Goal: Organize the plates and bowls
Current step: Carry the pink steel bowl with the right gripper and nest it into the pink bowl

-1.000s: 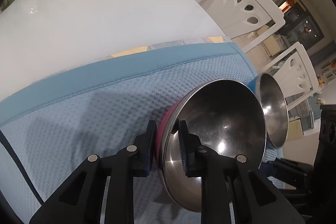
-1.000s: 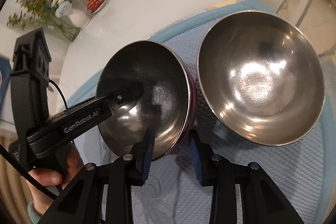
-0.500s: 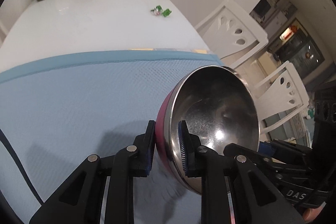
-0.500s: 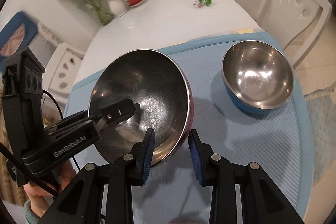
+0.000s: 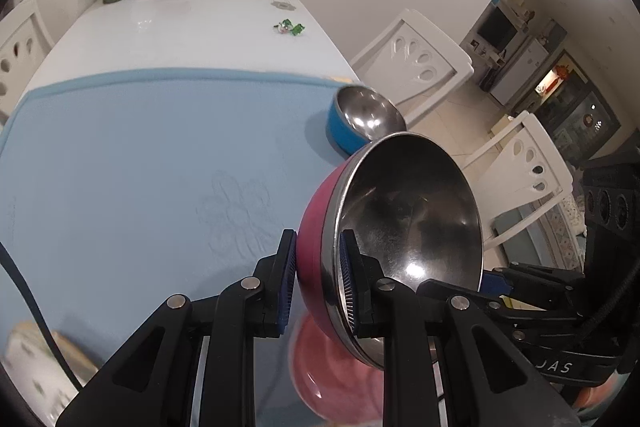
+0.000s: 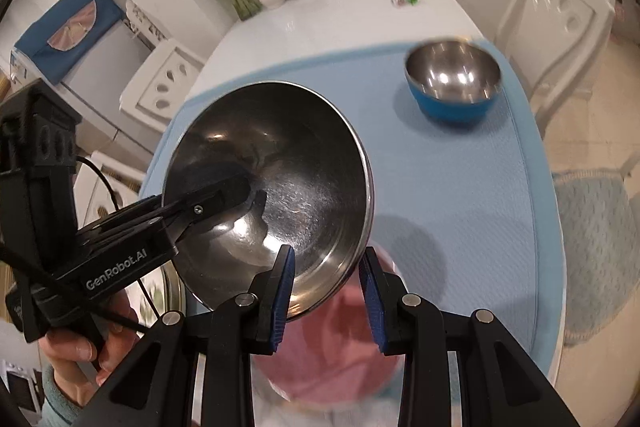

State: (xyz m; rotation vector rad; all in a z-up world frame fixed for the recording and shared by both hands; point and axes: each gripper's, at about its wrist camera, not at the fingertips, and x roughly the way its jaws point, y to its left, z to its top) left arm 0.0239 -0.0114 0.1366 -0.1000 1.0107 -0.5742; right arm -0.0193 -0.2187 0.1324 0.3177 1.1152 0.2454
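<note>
Pink bowl held tilted in the air by both grippers

The pink bowl [image 5: 316,227], steel inside, has its rim clamped between the jaws of the left gripper [image 5: 318,267], one pad inside and one outside. The right gripper [image 6: 326,291] has its jaws around the near rim, though whether they press on it cannot be told. Under the jaws lies a blurred pink dish [image 6: 332,359]. Far beyond them a blue bowl [image 6: 454,89] stands on the blue mat [image 5: 140,155] covering the tabletop [image 5: 180,35].

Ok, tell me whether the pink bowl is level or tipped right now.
Tipped. The pink bowl hangs clamped by its rim in the left gripper, its steel inside facing sideways above the blue mat rather than up.
</note>
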